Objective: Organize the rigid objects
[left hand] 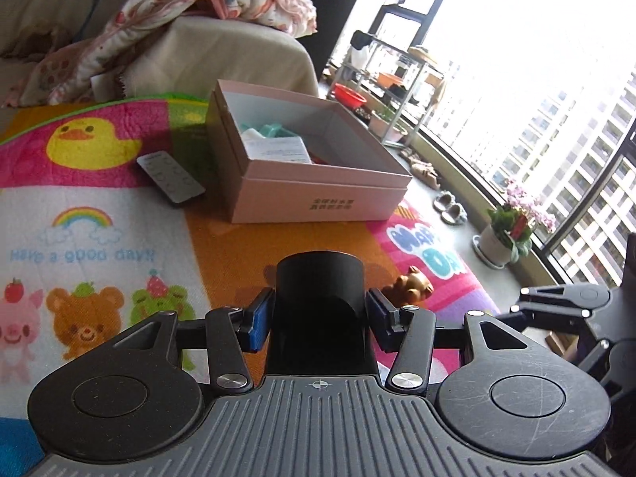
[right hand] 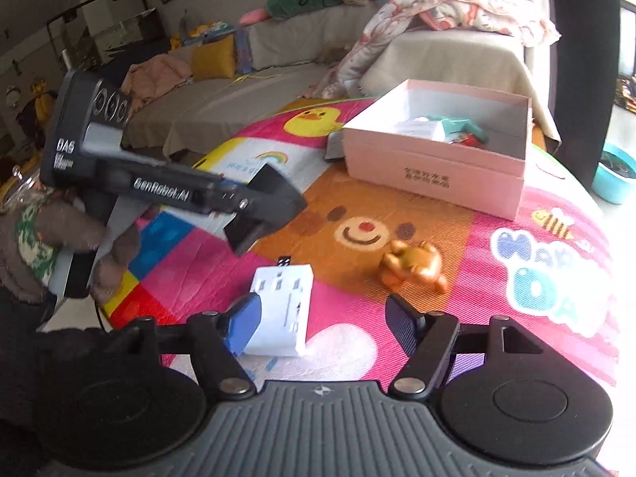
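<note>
My left gripper is shut on a black cylinder and holds it above the play mat; it also shows in the right wrist view. An open pink box with several items inside stands ahead of it, also in the right wrist view. A golden-brown bear figurine lies on the mat, also in the left wrist view. My right gripper is open low over the mat. A white power adapter lies by its left finger.
A grey remote lies left of the box on the colourful play mat. A sofa with a blanket stands behind. A potted plant, shoes and a shelf are by the window.
</note>
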The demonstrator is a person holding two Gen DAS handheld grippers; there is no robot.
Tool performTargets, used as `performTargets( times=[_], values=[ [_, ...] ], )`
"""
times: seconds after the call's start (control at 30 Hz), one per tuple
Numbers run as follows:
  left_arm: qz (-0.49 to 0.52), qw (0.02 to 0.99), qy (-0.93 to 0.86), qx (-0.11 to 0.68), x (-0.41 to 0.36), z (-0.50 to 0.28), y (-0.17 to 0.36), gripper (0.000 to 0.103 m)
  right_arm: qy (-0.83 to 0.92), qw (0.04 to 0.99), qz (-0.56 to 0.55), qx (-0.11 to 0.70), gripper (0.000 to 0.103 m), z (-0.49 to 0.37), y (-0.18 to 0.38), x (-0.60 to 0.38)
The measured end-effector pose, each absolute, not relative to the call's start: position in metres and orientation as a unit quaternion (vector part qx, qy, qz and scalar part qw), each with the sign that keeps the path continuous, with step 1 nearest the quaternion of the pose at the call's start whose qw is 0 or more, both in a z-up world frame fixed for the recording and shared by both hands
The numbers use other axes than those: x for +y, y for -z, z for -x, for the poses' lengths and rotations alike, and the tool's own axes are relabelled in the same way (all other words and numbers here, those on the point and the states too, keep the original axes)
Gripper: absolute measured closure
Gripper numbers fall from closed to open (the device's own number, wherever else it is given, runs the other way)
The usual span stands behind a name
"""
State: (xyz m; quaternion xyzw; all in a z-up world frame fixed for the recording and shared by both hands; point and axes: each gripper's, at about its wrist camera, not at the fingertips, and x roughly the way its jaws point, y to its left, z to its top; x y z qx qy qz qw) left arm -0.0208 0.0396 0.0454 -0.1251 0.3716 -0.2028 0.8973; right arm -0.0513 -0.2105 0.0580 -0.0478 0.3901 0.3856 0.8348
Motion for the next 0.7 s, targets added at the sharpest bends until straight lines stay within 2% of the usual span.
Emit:
performTargets(
  times=[0.2,0.33,0.4,0.43,0.57,0.7],
  values=[
    [0.151,0.903,0.158,0.369,0.067,0.02,-0.045,0.048,-0.413,0.812,0.078,0.405,0.033,0.048,-0.033,-0.161],
    [0.133,0.895,0.164,0.392,0.067,0.023,-0.039,0.048,-0.406,0.81,0.125,0.405,0.034,0.047,-0.019,-0.134],
    [0.111,0.884,0.182,0.415,0.06,0.026,-0.032,0.048,-0.406,0.812,0.171,0.383,0.053,0.056,-0.02,-0.129],
    [0.101,0.876,0.196,0.429,0.056,0.028,-0.027,0.048,-0.408,0.81,0.187,0.377,0.055,0.059,-0.021,-0.129],
    [0.085,0.858,0.235,0.449,0.044,0.029,-0.027,0.048,-0.431,0.798,0.135,0.398,0.056,0.053,-0.042,-0.152],
    [0.076,0.877,0.263,0.395,0.037,0.014,-0.067,0.048,-0.395,0.842,0.081,0.359,0.056,0.035,-0.089,-0.188]
  ],
)
